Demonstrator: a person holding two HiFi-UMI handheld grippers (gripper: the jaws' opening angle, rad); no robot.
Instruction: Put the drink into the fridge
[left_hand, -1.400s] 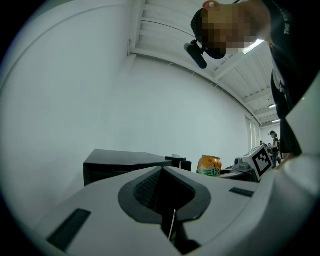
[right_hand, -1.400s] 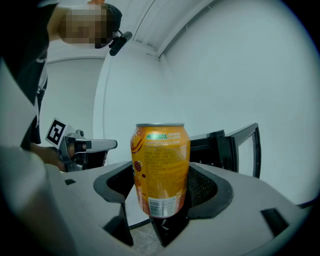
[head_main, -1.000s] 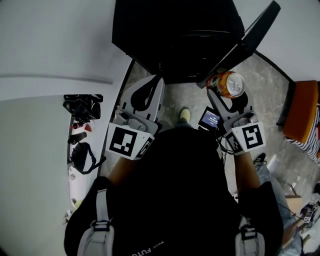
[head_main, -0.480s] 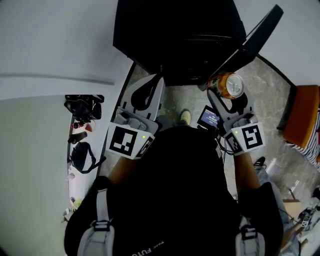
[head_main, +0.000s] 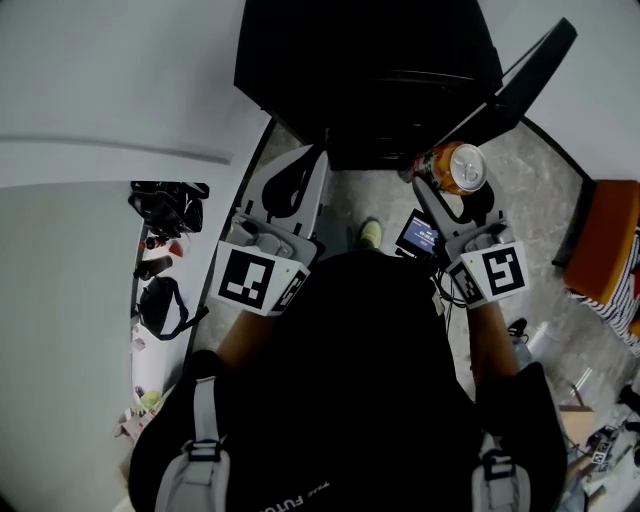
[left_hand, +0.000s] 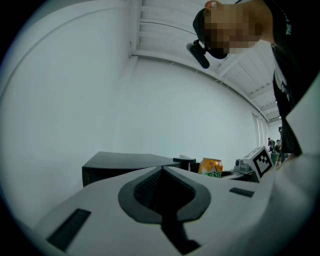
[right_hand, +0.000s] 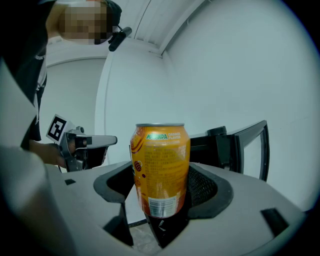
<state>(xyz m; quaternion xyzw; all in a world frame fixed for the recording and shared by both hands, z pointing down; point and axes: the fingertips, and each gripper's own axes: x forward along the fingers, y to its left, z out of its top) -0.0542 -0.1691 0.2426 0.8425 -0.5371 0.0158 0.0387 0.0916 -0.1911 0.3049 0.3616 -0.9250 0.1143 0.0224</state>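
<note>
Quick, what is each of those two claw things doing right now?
Left gripper: closed, empty.
Right gripper: closed on the orange drink can.

Head view: cam on your head, aims steeply down past your torso (head_main: 340, 380); left gripper (head_main: 298, 172), right gripper (head_main: 450, 195) & fridge (head_main: 370, 70) all in shot, mid-range. Left gripper view: cam sits low behind its jaws, faces fwd, tilted up at the wall (left_hand: 150, 100); fridge farther off. Right gripper view: same setup, can (right_hand: 160, 170) v. close, centre. Shared: can & fridge show in all 3 views; each gripper view catches the other gripper at its edge.
</note>
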